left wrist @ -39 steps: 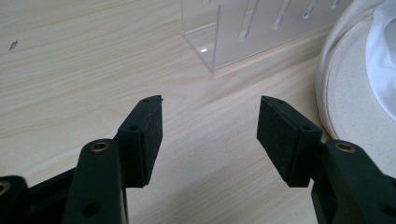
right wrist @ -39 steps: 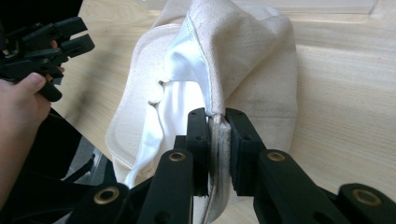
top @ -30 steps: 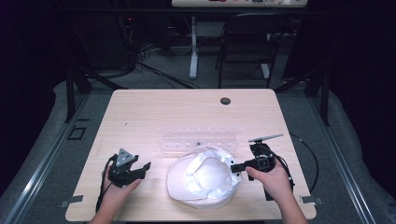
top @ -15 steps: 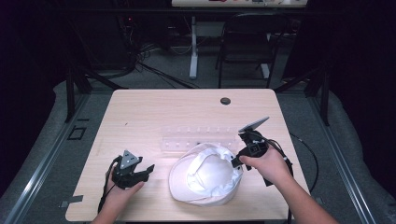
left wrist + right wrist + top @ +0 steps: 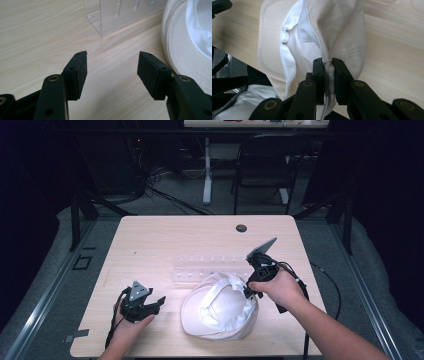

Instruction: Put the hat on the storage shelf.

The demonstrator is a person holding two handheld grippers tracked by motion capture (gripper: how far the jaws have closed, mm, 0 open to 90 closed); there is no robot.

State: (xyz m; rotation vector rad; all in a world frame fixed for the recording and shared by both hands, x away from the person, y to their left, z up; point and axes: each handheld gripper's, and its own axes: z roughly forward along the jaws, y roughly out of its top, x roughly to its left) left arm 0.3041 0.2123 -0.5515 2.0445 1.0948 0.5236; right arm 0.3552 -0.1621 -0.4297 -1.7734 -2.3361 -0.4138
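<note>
Cream hat sits near table's front edge, centre-right, lining up. Right gripper clenched on hat's right-side rim fold, lifting it. Left gripper released, empty, left of hat, well apart. Clear rack just behind hat; its near edge hidden by hat.

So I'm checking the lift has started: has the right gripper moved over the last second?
Yes. The right gripper, shut on the hat, has risen and drawn back toward the clear rack, pulling the brim up.
</note>
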